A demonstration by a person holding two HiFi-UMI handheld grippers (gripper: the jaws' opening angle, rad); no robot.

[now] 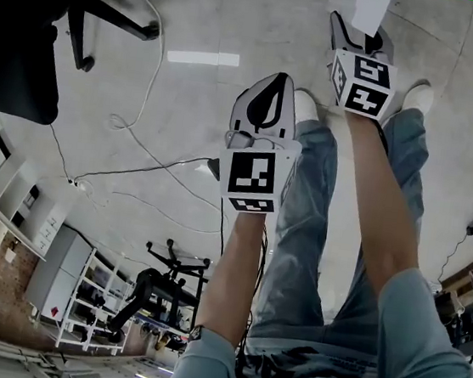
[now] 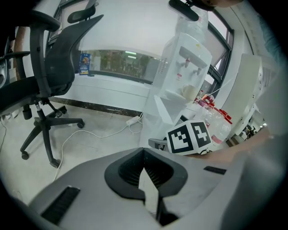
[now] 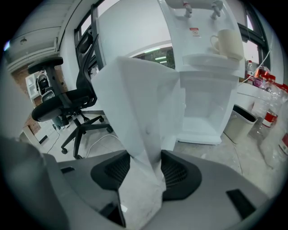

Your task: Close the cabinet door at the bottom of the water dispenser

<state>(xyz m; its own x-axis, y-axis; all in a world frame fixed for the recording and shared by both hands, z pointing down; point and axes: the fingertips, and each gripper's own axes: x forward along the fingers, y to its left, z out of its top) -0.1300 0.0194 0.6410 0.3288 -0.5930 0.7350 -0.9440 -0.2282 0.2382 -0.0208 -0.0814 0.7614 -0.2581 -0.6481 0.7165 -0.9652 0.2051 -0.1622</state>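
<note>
The white water dispenser [image 3: 202, 58] stands ahead with its bottom cabinet [image 3: 204, 112] open. The white cabinet door [image 3: 139, 112] swings out toward me, and its free edge fills the gap between the pads of my right gripper [image 3: 145, 168], which is shut on it. In the head view the right gripper [image 1: 359, 26] reaches the door's edge [image 1: 364, 3] at the top. My left gripper [image 1: 276, 79] hangs lower and to the left, shut and holding nothing. From the left gripper [image 2: 145, 173] I see the dispenser [image 2: 186, 67] and the right gripper's marker cube [image 2: 189, 137].
A black office chair [image 3: 72, 99] stands left of the door, its wheeled base [image 1: 97, 4] near the left gripper. Cables [image 1: 146, 87] and a power strip [image 2: 133, 120] lie on the floor. A cup [image 3: 227, 42] sits on the dispenser's tray. A bin [image 3: 243, 121] and bottles [image 3: 270, 112] stand to the right.
</note>
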